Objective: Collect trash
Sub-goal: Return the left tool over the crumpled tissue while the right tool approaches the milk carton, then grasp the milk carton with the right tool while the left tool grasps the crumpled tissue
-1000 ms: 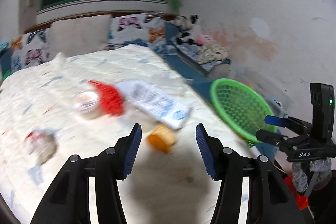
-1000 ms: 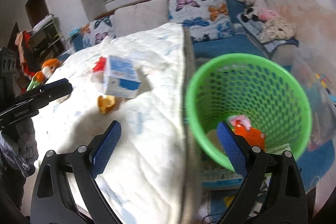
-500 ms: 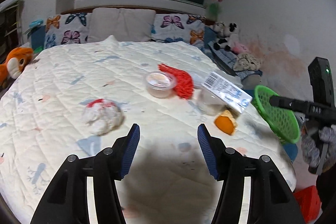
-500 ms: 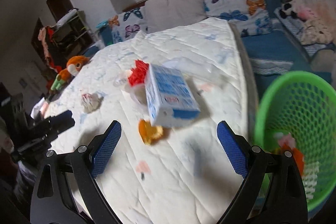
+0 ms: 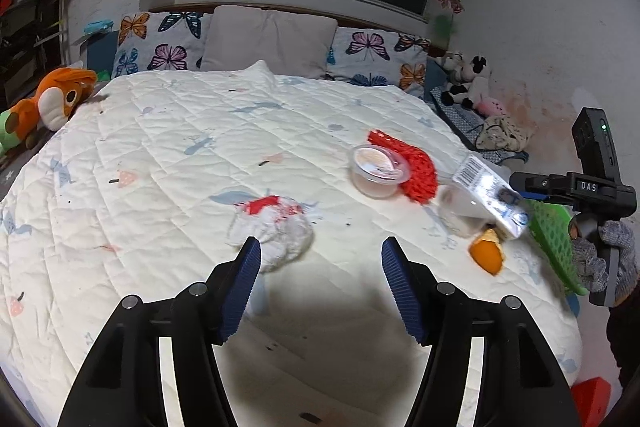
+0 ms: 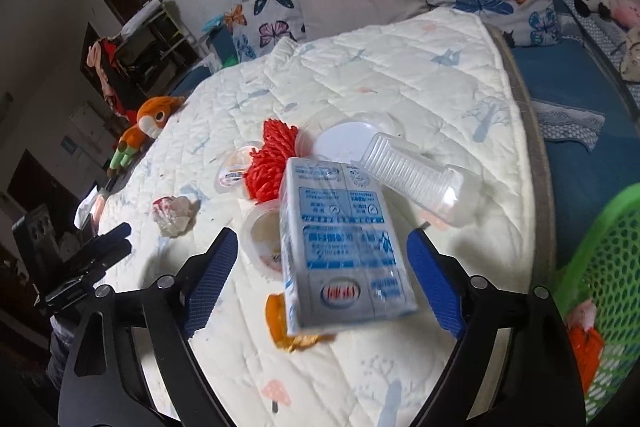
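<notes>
A: Left wrist view: our left gripper (image 5: 320,277) hangs over the quilted bed (image 5: 160,155), jaws opening, nothing between them. The crumpled tissue wad (image 5: 276,231) with its red smear lies just ahead, touching the left pad's line of sight. Why so low?

B: We judge it is lining up on that wad; the jaws are spreading to take its loose bulk.

A: And the right side?

B: From the right wrist camera, our right gripper (image 6: 320,279) points down at the milk carton (image 6: 340,251), which lies flat between the pads. The jaws are closing, yet both pads stand clear of its sides, so no grip.

A: What crowds it?

B: An orange peel (image 6: 288,327) sits under the carton's near end, a small plastic cup (image 6: 260,239) touches its left side, and a clear ribbed cup (image 6: 412,179) lies just beyond. The red mesh net (image 6: 272,163) and a lidded pudding cup (image 6: 236,171) sit behind.

A: Where does it all go?

B: The green basket (image 6: 600,267) stands beside the bed's right edge, some trash already inside, near enough for a short carry.
</notes>
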A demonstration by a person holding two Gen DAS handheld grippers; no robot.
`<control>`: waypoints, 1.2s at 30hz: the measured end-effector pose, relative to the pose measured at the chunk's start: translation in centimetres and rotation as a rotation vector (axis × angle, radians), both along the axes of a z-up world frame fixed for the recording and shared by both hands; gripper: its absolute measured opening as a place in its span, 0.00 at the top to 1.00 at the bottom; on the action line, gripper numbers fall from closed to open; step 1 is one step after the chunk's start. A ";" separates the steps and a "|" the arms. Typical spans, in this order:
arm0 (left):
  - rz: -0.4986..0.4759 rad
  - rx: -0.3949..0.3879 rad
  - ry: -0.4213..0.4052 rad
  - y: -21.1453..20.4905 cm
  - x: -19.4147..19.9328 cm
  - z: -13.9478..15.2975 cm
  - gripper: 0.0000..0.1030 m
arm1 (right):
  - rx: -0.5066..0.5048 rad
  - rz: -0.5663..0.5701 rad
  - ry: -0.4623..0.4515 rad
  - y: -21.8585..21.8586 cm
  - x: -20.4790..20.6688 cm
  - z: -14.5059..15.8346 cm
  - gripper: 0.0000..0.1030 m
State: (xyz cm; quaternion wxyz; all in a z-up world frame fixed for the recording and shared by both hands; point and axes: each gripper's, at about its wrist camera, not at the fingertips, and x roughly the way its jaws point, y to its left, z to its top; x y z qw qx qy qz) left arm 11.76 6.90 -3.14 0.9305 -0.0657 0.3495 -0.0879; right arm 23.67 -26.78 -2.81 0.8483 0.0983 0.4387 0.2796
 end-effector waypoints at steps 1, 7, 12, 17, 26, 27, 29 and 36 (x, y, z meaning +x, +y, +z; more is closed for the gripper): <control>0.003 0.003 0.002 0.1 0.2 -0.1 0.37 | 0.000 0.003 0.005 0.1 0.2 -0.3 0.18; 0.017 0.018 0.019 1.0 1.6 -0.6 0.31 | 0.012 0.021 0.041 0.4 1.7 -1.5 0.19; 0.002 0.022 0.044 1.5 3.0 -1.3 0.28 | 0.006 0.046 0.056 0.9 2.3 -2.0 0.22; 0.000 0.046 0.081 1.6 4.9 -2.4 0.28 | 0.000 0.044 0.059 0.8 2.3 -2.2 0.30; 0.012 0.091 0.122 1.0 7.1 -4.1 0.39 | -0.054 0.056 -0.013 1.5 0.6 -1.0 0.31; 0.006 0.081 0.127 1.0 7.1 -4.2 0.43 | -0.058 0.056 -0.022 1.5 0.4 -0.8 0.31; 0.006 0.068 0.128 0.9 7.1 -4.2 0.48 | -0.069 0.053 -0.043 1.5 -0.2 -0.4 0.31; -0.010 0.061 0.098 0.1 5.7 -3.2 0.56 | -0.079 0.025 -0.094 0.7 -2.5 0.9 0.31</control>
